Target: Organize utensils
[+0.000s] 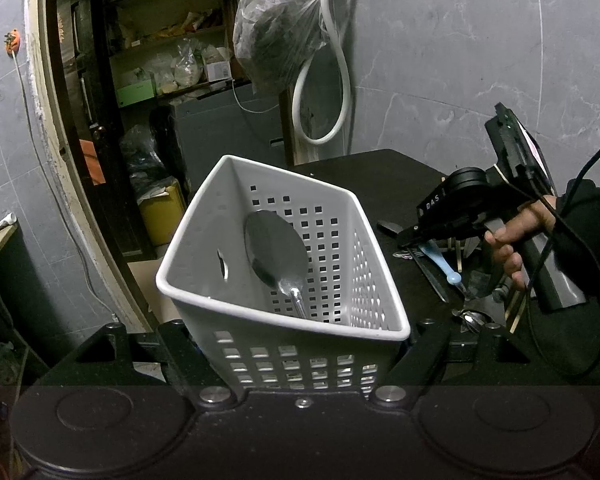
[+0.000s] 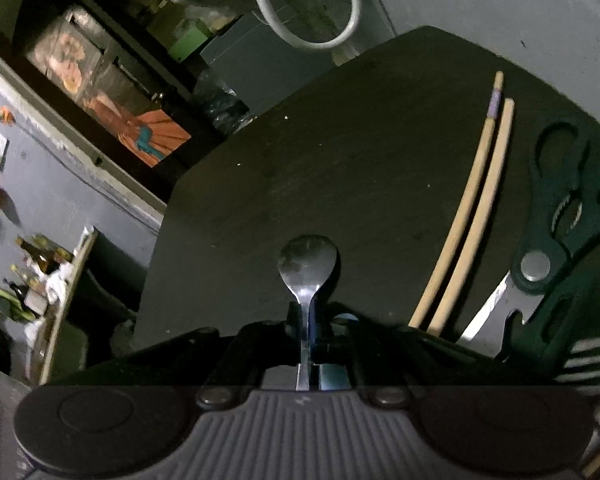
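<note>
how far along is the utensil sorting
Done: one large spoon lies in the white basket, which the left gripper holds. In hand: the right gripper grips a small spoon. Left: chopsticks and scissors on the table.

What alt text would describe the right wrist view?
The right claw is shut on the handle of a metal spoon above a dark table. Two wooden chopsticks and dark green scissors lie at right.
</note>
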`<action>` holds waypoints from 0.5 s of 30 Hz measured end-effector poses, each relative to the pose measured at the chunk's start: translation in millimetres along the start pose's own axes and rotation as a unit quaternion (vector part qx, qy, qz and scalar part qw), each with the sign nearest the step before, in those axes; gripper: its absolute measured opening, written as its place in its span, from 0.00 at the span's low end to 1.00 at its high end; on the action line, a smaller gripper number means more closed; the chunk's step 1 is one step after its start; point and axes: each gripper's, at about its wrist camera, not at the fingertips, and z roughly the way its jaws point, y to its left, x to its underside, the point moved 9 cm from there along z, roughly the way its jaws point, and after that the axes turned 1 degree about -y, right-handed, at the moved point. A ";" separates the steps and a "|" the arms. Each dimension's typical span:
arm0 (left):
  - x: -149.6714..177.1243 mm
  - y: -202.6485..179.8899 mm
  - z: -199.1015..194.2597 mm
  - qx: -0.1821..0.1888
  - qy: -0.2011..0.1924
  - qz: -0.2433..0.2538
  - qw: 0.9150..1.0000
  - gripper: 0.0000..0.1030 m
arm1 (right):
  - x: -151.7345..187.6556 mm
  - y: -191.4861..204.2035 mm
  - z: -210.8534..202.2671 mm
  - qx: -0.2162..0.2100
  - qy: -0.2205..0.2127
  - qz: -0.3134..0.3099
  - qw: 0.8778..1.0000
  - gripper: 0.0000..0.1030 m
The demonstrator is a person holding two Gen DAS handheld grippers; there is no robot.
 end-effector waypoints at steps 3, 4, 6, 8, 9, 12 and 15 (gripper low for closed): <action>-0.1 0.1 0.0 0.000 0.000 0.000 1.000 0.76 | -1.2 9.3 2.8 0.019 0.002 -0.025 1.000 0.05; 0.0 0.0 -0.1 0.000 0.000 0.000 1.000 0.76 | -0.9 12.6 2.4 0.023 0.003 -0.032 0.999 0.05; 0.7 0.2 0.2 0.000 0.000 0.000 1.000 0.76 | -1.9 18.4 4.8 0.031 0.005 -0.052 0.998 0.08; 0.6 0.2 0.1 0.000 0.000 0.000 1.000 0.76 | -2.9 23.6 5.5 0.032 0.007 -0.067 0.997 0.16; 0.6 0.2 0.1 0.000 0.000 0.000 1.000 0.76 | -5.3 23.9 7.3 0.031 0.008 -0.072 0.997 0.17; 0.5 0.2 0.0 0.000 0.000 0.000 1.000 0.76 | -7.6 29.2 11.4 0.033 0.012 -0.084 0.996 0.21; 1.9 0.2 1.0 0.000 0.001 -0.001 1.000 0.76 | -10.0 31.4 16.2 0.028 0.017 -0.093 0.995 0.14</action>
